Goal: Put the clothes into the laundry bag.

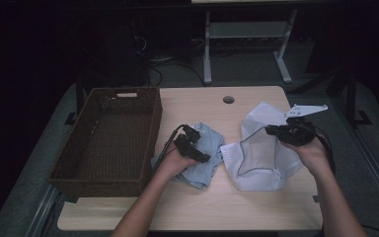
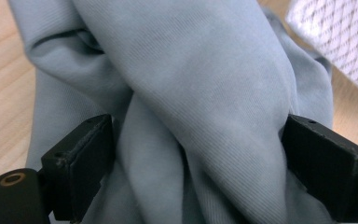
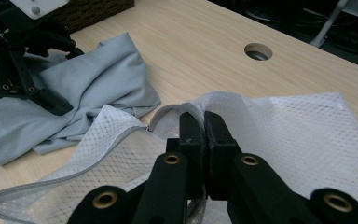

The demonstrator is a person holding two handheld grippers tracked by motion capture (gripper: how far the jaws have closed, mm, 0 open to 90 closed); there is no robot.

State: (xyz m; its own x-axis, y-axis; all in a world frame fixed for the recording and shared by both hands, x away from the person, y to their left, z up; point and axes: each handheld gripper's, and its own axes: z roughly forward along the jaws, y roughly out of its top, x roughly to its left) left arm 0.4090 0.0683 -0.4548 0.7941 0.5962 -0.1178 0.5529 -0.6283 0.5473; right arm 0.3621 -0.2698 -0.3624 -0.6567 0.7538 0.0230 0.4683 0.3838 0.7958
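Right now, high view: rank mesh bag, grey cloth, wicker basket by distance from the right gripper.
1. mesh bag: rim clamped in the right gripper.
2. grey cloth: to its left, mid-table.
3. wicker basket: far left.

From my remote station I see a light wood worktop (image 1: 256,207) with a round cable hole (image 1: 228,99). It stands on grey floor (image 1: 19,187). Behind it, a pale metal frame (image 1: 246,34), possibly another desk's legs, rises into a dim, unlit room.
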